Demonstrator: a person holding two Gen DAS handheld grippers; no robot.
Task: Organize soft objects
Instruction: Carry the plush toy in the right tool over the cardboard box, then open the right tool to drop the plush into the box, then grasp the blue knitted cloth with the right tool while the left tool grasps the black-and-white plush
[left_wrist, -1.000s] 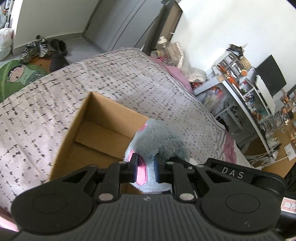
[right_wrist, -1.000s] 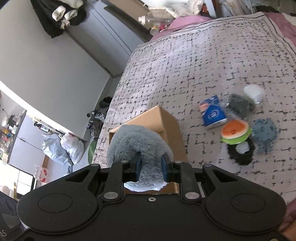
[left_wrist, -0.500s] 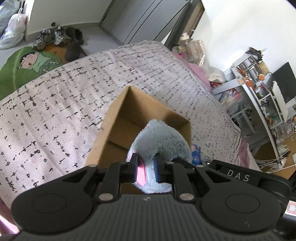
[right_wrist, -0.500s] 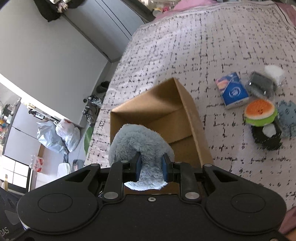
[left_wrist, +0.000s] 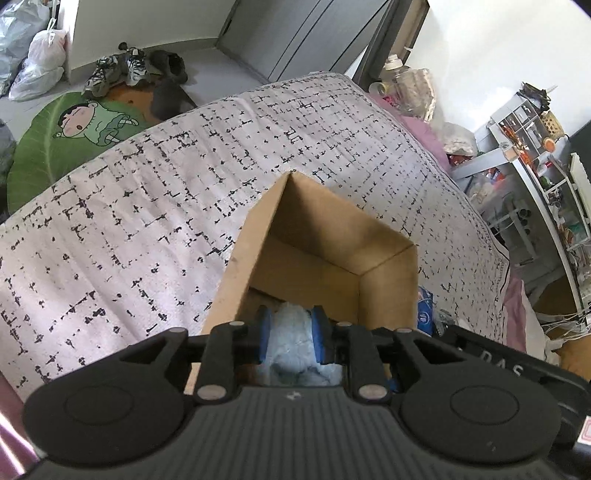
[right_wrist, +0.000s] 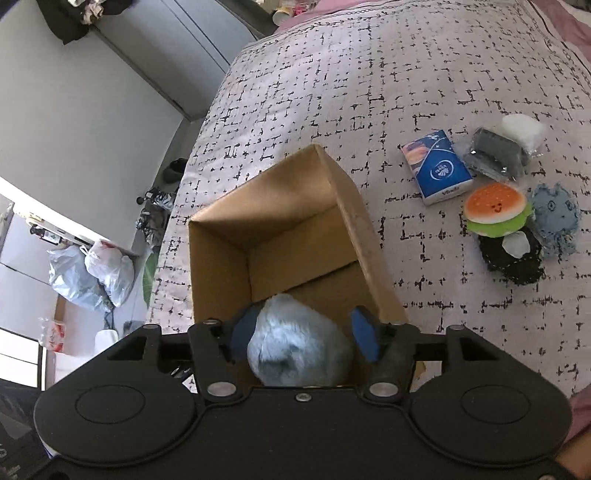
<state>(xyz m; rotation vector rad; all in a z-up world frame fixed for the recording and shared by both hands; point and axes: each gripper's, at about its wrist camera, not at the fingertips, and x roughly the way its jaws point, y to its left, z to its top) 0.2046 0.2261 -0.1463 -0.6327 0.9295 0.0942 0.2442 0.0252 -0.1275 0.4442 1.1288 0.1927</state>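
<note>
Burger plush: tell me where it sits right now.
In the right wrist view the burger plush lies on the bedspread, right of the cardboard box, just below the blue tissue pack and overlapping a black knitted piece.

bed (right_wrist: 406, 66) wearing a pale cover with black dashes | cardboard box (right_wrist: 343, 206) sitting open on it | tissue pack (right_wrist: 437, 171), black wrapped pad (right_wrist: 493, 153), white block (right_wrist: 521, 129), burger toy (right_wrist: 496, 210), blue-grey plush (right_wrist: 557, 218) and black pouch (right_wrist: 513, 258) lying clustered beside the box
</note>
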